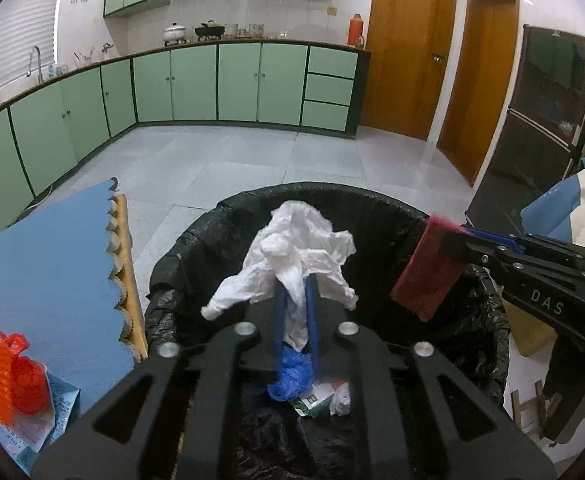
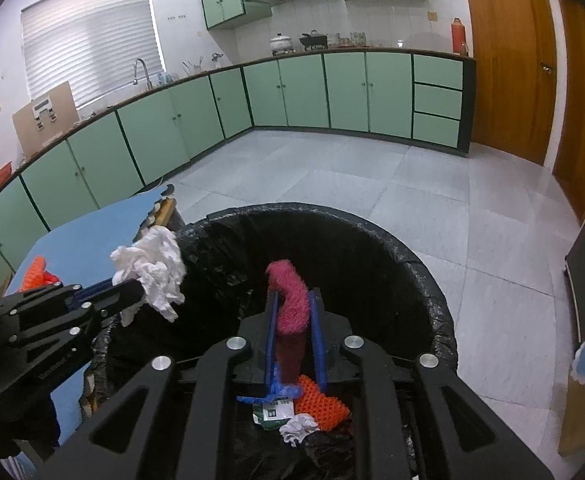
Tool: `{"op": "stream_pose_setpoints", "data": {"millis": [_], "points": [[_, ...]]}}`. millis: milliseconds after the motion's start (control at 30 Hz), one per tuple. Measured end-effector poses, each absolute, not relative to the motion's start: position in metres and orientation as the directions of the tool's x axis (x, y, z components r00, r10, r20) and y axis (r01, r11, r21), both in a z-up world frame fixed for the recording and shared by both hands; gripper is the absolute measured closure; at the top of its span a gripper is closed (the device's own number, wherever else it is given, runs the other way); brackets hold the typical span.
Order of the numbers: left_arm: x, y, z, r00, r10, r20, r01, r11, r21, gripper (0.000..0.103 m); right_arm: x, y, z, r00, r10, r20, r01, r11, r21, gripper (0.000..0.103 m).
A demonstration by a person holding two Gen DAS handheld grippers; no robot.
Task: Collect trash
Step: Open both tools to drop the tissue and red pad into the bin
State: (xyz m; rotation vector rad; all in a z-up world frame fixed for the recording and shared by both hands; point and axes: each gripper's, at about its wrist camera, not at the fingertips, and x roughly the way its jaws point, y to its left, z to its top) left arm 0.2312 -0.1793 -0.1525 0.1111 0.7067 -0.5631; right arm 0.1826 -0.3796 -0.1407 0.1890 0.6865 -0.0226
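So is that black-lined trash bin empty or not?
Not empty: the black-lined trash bin holds an orange mesh scrap, blue plastic, and crumpled white paper.

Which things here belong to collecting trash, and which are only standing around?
Belong to the job:
left gripper shut on white crumpled paper
right gripper shut on pink scrubbing pad
black-lined bin
trash already inside

Just lying about:
blue-covered table
kitchen cabinets
pots on the counter

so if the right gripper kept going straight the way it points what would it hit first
Probably the black liner on the far inner wall of the bin. The right gripper, clamping a pink cloth, points across the opening; depth is unclear.
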Motion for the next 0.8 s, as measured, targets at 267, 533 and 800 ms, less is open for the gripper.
{"op": "stream_pose_setpoints", "data": {"millis": [267,533,800], "points": [[0.227,-0.167,-0.144,0.624,-0.453,-0.637,0.522,0.848,-0.092,0.054,0.175,-0.383,-0.133,0.781,-0.013,-0.624,0.132,0.981,0.144,0.037],[0.211,-0.132,-0.116,0.684,-0.429,-0.590,0.474,0.876,-0.088,0.033,0.156,-0.371,-0.109,0.818,-0.046,-0.574,0.166,0.973,0.160,0.008],[0.173,-0.066,-0.088,0.776,-0.347,-0.526,0.375,0.925,-0.057,0.025,0.137,-0.325,-0.088,0.849,-0.019,-0.529,0.138,0.973,0.186,0.006]]}}
